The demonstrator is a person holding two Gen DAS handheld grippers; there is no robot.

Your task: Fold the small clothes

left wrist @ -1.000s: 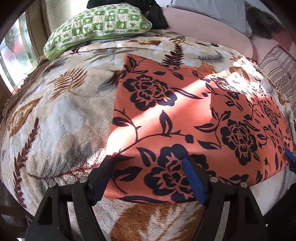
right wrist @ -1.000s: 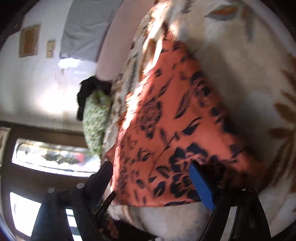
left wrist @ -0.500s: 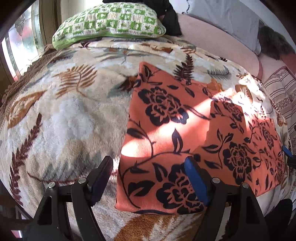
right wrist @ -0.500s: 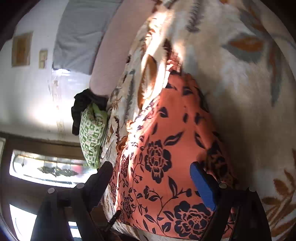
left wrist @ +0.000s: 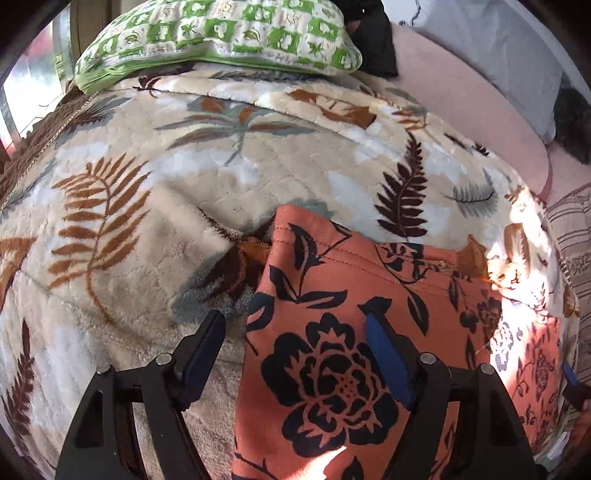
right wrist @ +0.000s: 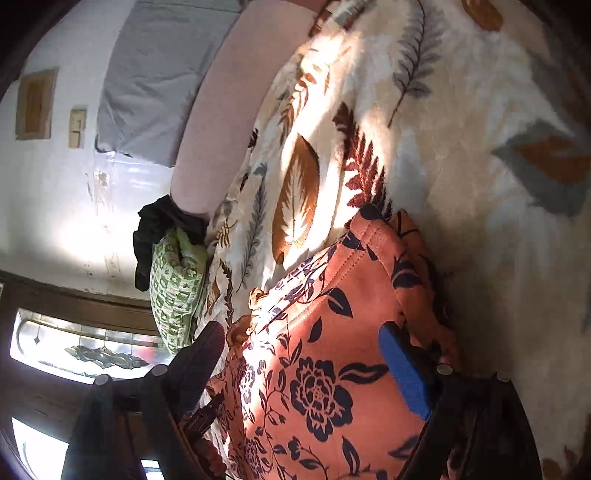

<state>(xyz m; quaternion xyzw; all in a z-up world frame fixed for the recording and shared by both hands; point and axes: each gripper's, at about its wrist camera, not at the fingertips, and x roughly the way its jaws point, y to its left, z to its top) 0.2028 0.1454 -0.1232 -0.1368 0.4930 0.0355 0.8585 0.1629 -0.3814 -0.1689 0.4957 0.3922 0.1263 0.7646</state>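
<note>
One garment (left wrist: 332, 369), orange with a dark flower print, is spread on a leaf-patterned blanket (left wrist: 155, 229) that covers the bed, and its stitched hem is seen lying doubled over, so a fold is judged to be partly made already. The left claw (left wrist: 295, 354) is held low over the near left part of the cloth with its two fingers spread wide and nothing pinched between them; one finger is over the blanket and the other over the cloth, a placing judged suited to taking the garment's left edge. The right claw (right wrist: 310, 369) is likewise seen spread, with the cloth lying between its fingers but not gripped, and it is turned sideways, probably so that the opposite edge can be reached. Whether either claw touches the fabric cannot be told. One green checked pillow (left wrist: 218, 33) is seen at the head of the bed, with one dark bundle of cloth (right wrist: 159, 236) beside it and one grey pillow (left wrist: 491, 48) further off. Only one garment to be folded is in view.
</note>
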